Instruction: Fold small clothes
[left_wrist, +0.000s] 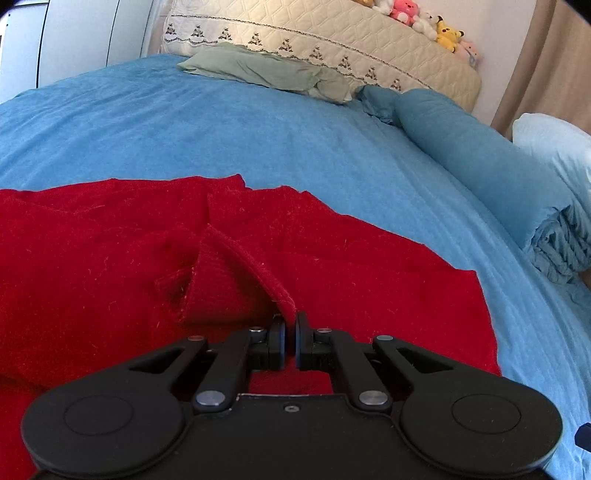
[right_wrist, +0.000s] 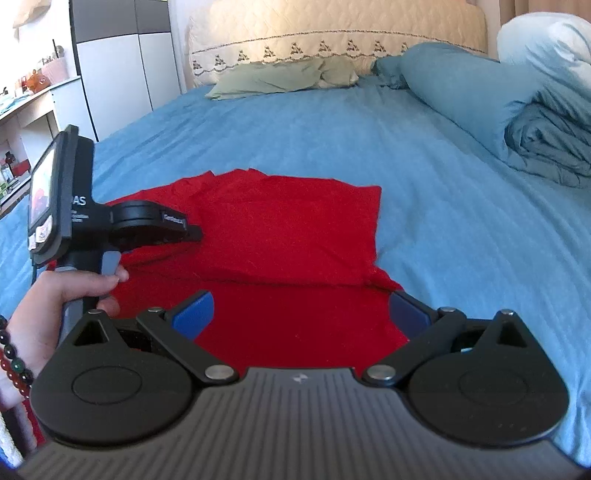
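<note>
A red garment (left_wrist: 110, 266) lies partly folded on the blue bed sheet (left_wrist: 184, 129). My left gripper (left_wrist: 290, 325) is shut on a raised hemmed edge of the garment, which rises as a ridge from the cloth to the pinched pads. In the right wrist view the garment (right_wrist: 280, 229) shows one layer folded over its near part. My right gripper (right_wrist: 301, 314) is open and low over the garment's near edge, its blue pads (right_wrist: 194, 314) wide apart with nothing pressed between them. The left gripper (right_wrist: 184, 230) reaches in from the left, held by a hand (right_wrist: 70, 295).
A rolled blue duvet (right_wrist: 480, 110) and a pale blue pillow (right_wrist: 546, 48) lie along the bed's right side. A green pillow (right_wrist: 280, 77) rests at the quilted headboard (right_wrist: 332, 33). Soft toys (left_wrist: 424, 18) sit on top of it. Shelves and a wardrobe (right_wrist: 114, 66) stand left.
</note>
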